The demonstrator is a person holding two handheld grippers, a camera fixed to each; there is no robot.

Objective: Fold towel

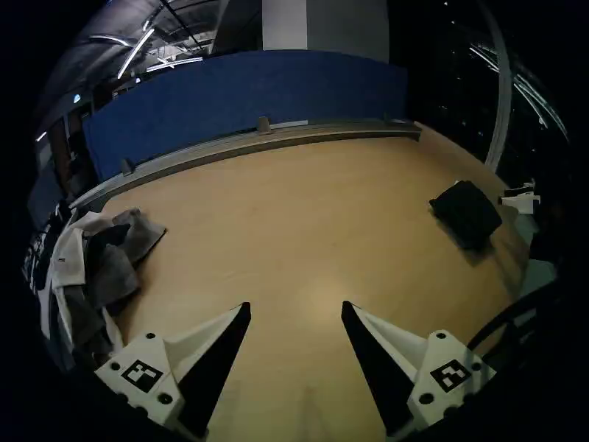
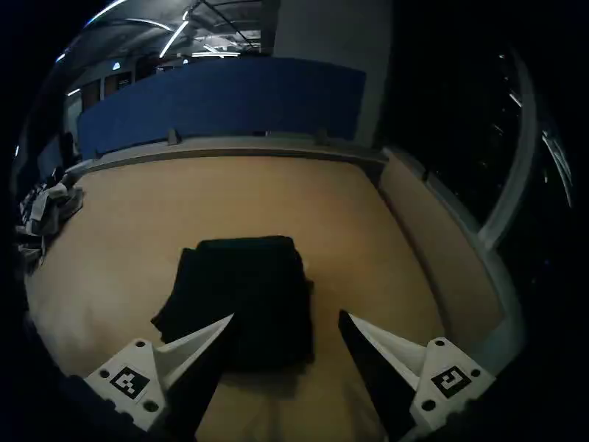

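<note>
A black towel (image 2: 243, 295) lies folded flat on the wooden table (image 2: 221, 199), just ahead of my right gripper (image 2: 287, 318). That gripper is open, its white fingers (image 2: 386, 350) above the towel's near edge with nothing held. In the left gripper view the same black towel (image 1: 465, 212) sits far off at the right of the table (image 1: 294, 221). My left gripper (image 1: 294, 309) is open over bare wood. A heap of grey and white towels (image 1: 103, 265) lies at the table's left edge; in the right gripper view this heap (image 2: 51, 202) is small and far left.
A blue partition (image 1: 243, 96) with a grey rail runs along the table's far edge. The same blue partition (image 2: 221, 99) backs the table in the right gripper view. White objects (image 1: 521, 197) rest beyond the table's right end. A raised ledge (image 2: 442, 221) borders the right side.
</note>
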